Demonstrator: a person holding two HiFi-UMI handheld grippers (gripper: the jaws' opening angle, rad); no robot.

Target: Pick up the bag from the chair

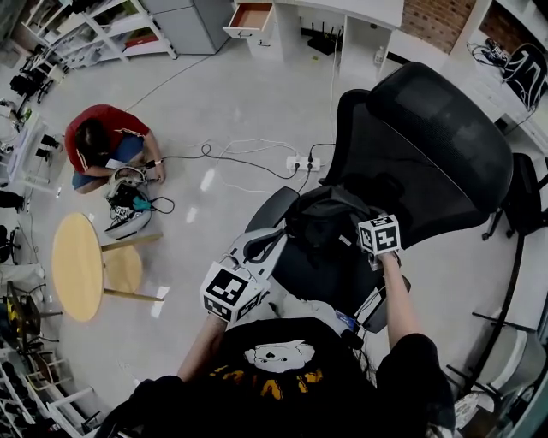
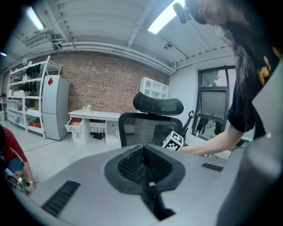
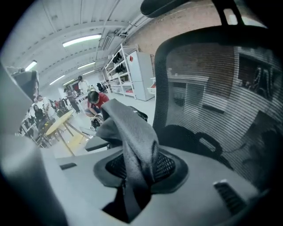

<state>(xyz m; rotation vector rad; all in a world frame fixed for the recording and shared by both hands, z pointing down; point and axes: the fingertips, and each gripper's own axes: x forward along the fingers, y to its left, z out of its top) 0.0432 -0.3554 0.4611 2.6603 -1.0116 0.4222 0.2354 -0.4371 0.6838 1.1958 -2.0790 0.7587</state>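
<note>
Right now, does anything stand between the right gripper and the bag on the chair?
Nothing visible does. The right gripper has its fingers closed on the grey strap of the bag, and the strap rises from between them. The chair's mesh backrest stands behind the strap, not in the way.

A person in a red top (image 1: 107,141) crouches on the pale workshop floor (image 1: 240,94) over a piece of equipment (image 1: 128,210), just beyond a round wooden table (image 1: 77,267). A dark cable (image 1: 181,157) runs across the floor from beside them to a white power strip (image 1: 302,162). Along the far side stand white shelving (image 1: 103,34), a grey cabinet (image 1: 184,24) and a white desk (image 2: 95,115) with one drawer (image 1: 250,19) pulled open, backed by a brick wall (image 2: 101,81).
</note>
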